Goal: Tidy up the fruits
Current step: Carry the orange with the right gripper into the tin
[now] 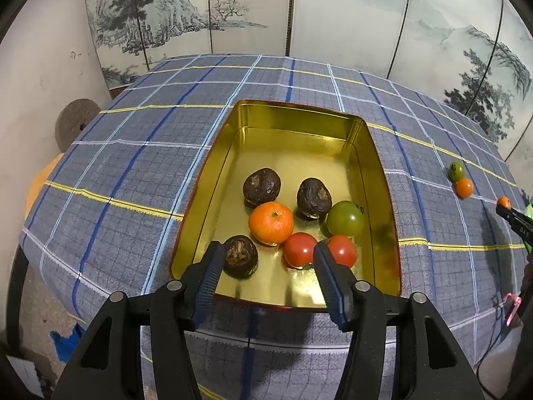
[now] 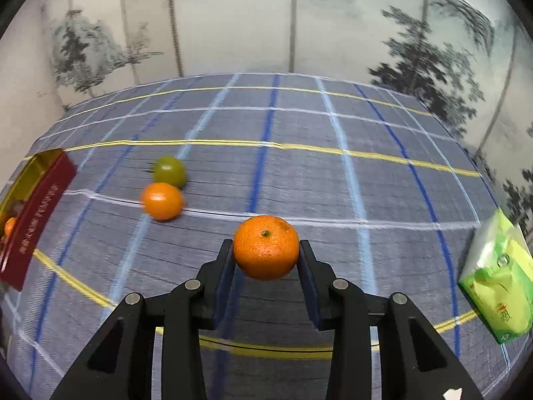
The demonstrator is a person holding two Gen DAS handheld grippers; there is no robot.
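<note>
- My left gripper (image 1: 266,260) hangs with its jaws spread wide and nothing between them; its blue-padded fingers (image 1: 208,278) tilt forward and down.
- My right gripper (image 2: 265,253) is clamped on a mandarin (image 2: 265,247), both fingers touching its sides; it also shows at the left view's far right edge (image 1: 509,215).

Left wrist view: looked down, close, into gold tin (image 1: 363,153) on plaid cloth (image 1: 116,153). Right wrist view: low, forward across cloth. Shared: tin, screen backdrop (image 2: 233,16), loose green and orange fruits (image 2: 163,186).
</note>
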